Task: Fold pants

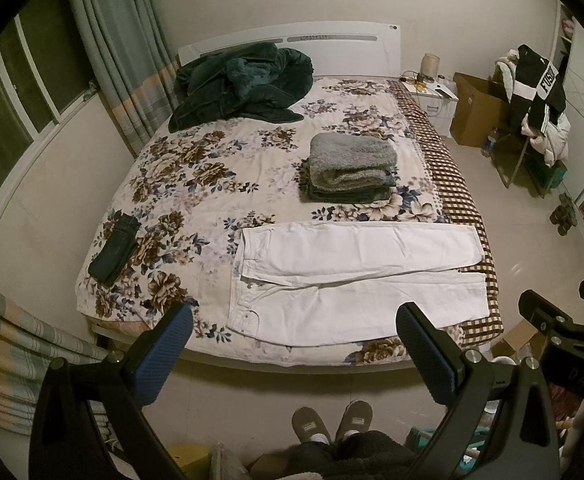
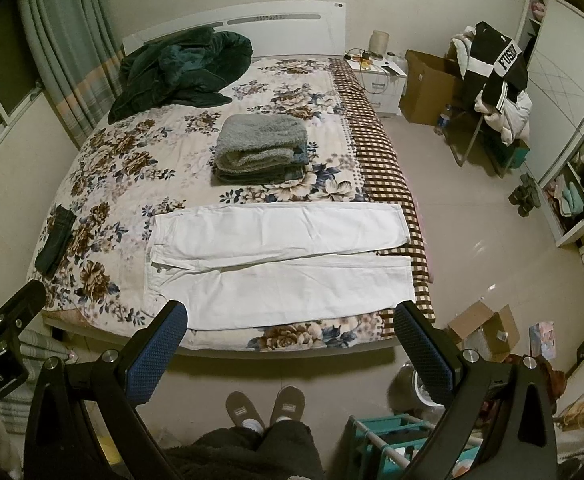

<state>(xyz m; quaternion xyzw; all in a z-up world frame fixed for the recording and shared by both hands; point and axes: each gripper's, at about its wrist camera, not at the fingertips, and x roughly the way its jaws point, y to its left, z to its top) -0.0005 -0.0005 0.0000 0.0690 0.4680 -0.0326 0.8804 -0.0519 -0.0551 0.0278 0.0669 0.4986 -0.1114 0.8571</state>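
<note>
Both grippers' fingers spread — white pants flat along bed edge

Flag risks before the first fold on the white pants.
1. The white pants have their leg hems at the bed's right edge, over the checked sheet; a pull could slide them off.
2. Both grippers, left and right, hang open and away from the cloth, so grasps may catch the floral bedspread underneath.
</note>
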